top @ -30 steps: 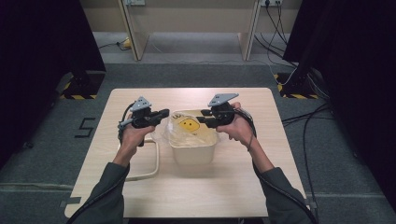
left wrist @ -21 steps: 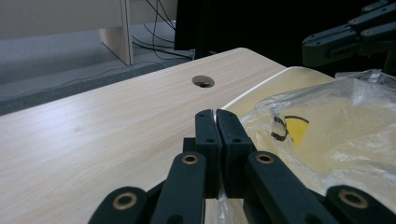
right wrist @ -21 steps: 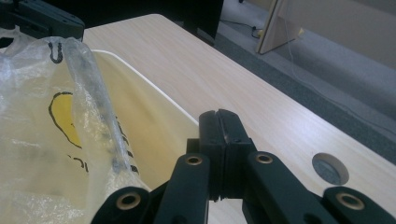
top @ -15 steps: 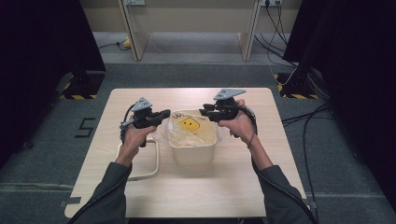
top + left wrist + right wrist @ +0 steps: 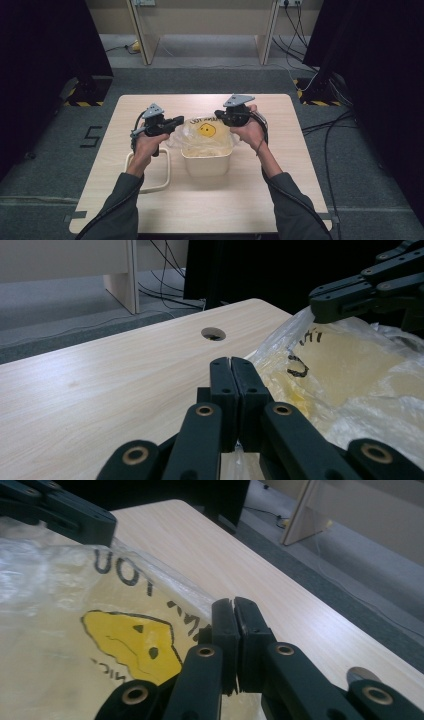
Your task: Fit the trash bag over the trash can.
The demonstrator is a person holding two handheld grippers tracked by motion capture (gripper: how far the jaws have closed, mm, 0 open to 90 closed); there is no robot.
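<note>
A cream plastic bin [image 5: 207,162] stands mid-table, lined with a clear plastic bag [image 5: 207,135] printed with a yellow face and black letters. My left gripper [image 5: 176,121] is at the bag's left edge, jaws pressed together on the film [image 5: 231,362]. My right gripper [image 5: 218,116] is at the bag's far right edge. Its jaws have just been closing and now stand shut [image 5: 233,605], with the bag's rim [image 5: 195,605] running in between them. Each gripper view shows the other gripper beyond the bag [image 5: 320,310] [image 5: 107,530].
The wooden table [image 5: 300,175] has a cable hole [image 5: 213,333] near its far edge. A beige loop [image 5: 165,175] lies left of the bin, under the left forearm. Desk legs and cables stand on the floor beyond the table.
The right gripper sits a touch farther back along the bag's edge than before. The left hand and the bin have kept still.
</note>
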